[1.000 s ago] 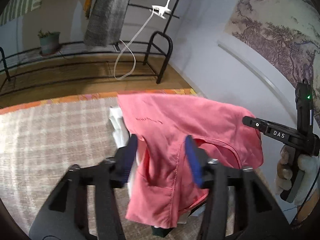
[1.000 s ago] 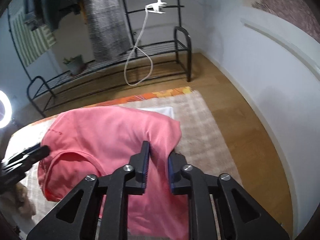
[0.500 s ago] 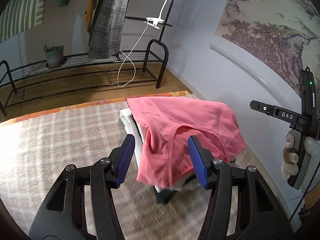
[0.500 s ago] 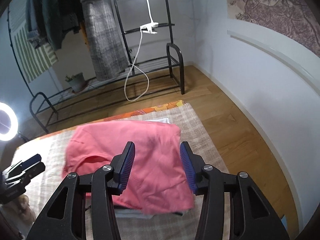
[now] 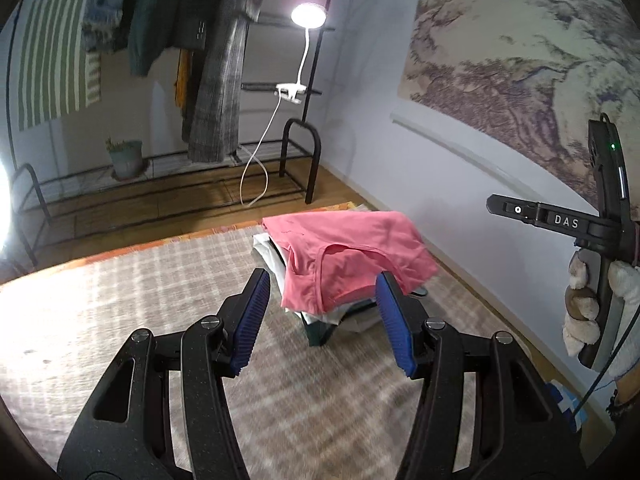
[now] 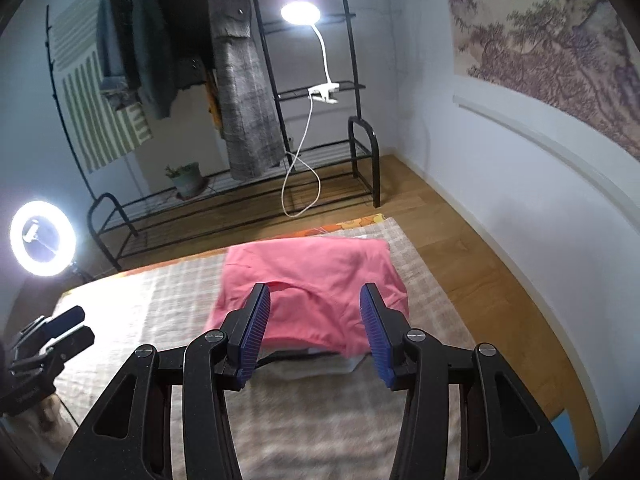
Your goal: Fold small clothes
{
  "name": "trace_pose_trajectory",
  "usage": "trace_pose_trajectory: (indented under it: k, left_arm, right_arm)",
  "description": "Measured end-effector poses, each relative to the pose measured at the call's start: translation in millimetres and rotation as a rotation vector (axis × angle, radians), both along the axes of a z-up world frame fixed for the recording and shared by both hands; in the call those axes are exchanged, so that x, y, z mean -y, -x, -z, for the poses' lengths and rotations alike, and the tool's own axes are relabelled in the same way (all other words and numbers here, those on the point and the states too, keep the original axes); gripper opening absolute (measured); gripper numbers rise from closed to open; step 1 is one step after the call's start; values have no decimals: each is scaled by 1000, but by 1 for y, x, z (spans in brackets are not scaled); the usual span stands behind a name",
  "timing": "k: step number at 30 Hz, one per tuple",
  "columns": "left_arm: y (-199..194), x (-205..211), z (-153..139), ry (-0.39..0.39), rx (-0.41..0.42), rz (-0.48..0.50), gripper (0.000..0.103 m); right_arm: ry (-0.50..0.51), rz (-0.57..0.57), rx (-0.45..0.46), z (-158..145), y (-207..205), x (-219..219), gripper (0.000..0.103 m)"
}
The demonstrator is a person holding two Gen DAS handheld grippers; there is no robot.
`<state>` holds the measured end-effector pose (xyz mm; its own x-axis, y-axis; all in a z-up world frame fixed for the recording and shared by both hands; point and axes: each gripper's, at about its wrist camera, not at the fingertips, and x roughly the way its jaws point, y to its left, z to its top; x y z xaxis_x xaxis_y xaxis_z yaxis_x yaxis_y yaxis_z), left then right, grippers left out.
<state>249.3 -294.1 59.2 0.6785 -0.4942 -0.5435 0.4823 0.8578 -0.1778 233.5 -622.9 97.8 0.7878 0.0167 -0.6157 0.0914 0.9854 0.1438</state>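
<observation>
**Pink top laid on the pile, both grippers empty**

The left gripper (image 5: pixel 320 316) is held with its jaws apart and nothing between them. The right gripper (image 6: pixel 314 330) is likewise spread and empty, raised clear of the cloth. Beyond both, a folded pink top (image 5: pixel 352 252) is seen lying on a pile (image 5: pixel 340 314) of folded clothes, which rests at the far right part of the checked mat (image 5: pixel 120 300). One fold is judged finished. No unfolded clothes are seen on the mat, though what lies outside the views cannot be told. "DAS" is read on the right tool's arm (image 5: pixel 566 222); small writing on the top is possibly a logo, too blurred to read.
</observation>
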Motion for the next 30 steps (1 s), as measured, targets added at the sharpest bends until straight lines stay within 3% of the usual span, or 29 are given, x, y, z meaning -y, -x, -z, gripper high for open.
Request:
trace_pose_trajectory:
  k: [3, 5, 9, 12, 15, 18, 24, 30]
  left_arm:
    - [27, -18, -15, 35, 1, 21, 59]
    - [50, -32, -27, 51, 19, 24, 68]
    - [89, -58, -47, 62, 52, 17, 78]
    - [116, -78, -56, 66, 78, 7, 83]
    - [138, -96, -61, 58, 107, -9, 86]
    - [159, -108, -61, 23, 151, -24, 88]
    - [186, -120, -55, -20, 232, -57, 103]
    - [186, -115, -39, -56, 224, -42, 103]
  right_arm:
    - [21, 15, 1, -15, 26, -21, 45]
    - [8, 19, 16, -26, 45, -34, 46]
    - [-4, 48, 87, -42, 85, -58, 66]
    - [21, 71, 136, -48, 110, -79, 68]
    - [24, 80, 163, -42, 126, -95, 76]
    - [48, 75, 170, -33, 137, -110, 77]
    - [90, 65, 190, -15, 143, -132, 81]
    - [101, 60, 184, 6, 141, -145, 81]
